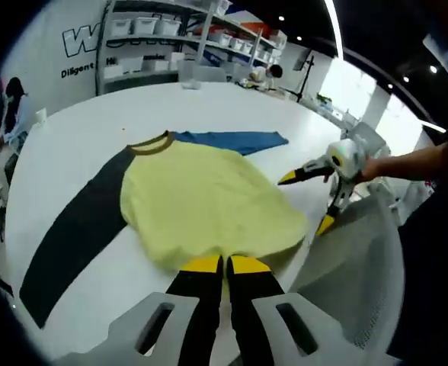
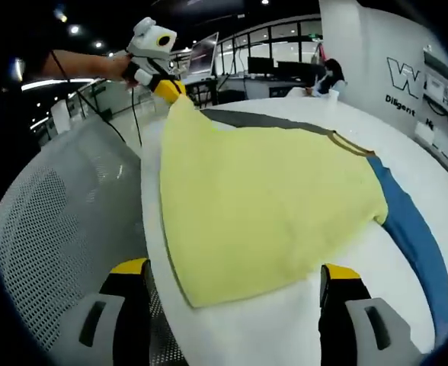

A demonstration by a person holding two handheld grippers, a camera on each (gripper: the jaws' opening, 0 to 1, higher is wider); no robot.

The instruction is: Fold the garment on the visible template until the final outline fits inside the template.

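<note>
In the left gripper view, one garment (image 1: 209, 202) lies on a smooth white worktop (image 1: 79, 145): a soft, matte shirt with a pale yellow body, a brown ribbed collar, one dark grey sleeve stretched toward the view's lower left and one blue sleeve reaching toward the upper right. The yellow cloth is lightly rumpled, with a rounded hem. The left gripper (image 1: 225, 265) has two black jaws tipped in yellow, set in grey plastic mounts; the jaws are pressed together on the near hem of the garment, pinching the yellow cloth. The right gripper (image 1: 308, 200) comes in from the right, held by a person's hand (image 1: 372, 169); its two yellow-tipped jaws stand wide apart, beside the shirt's edge and off the cloth. A grey mesh chair back (image 1: 361, 267) curves along the worktop's near rim. Metal shelves (image 1: 171, 38) with white boxes stand at the back.

In the right gripper view, the same garment (image 2: 270, 206) spreads as a broad yellow sheet, drawn up to a point at the far corner where the left gripper (image 2: 169, 89) clamps it. The blue sleeve runs down the right side and the grey sleeve shows at the far edge. The right gripper (image 2: 235, 271) has its two jaws spread far apart with the cloth's near corner between them, not gripped. The mesh chair (image 2: 64, 221), perforated and curved, sits to the left.
</note>
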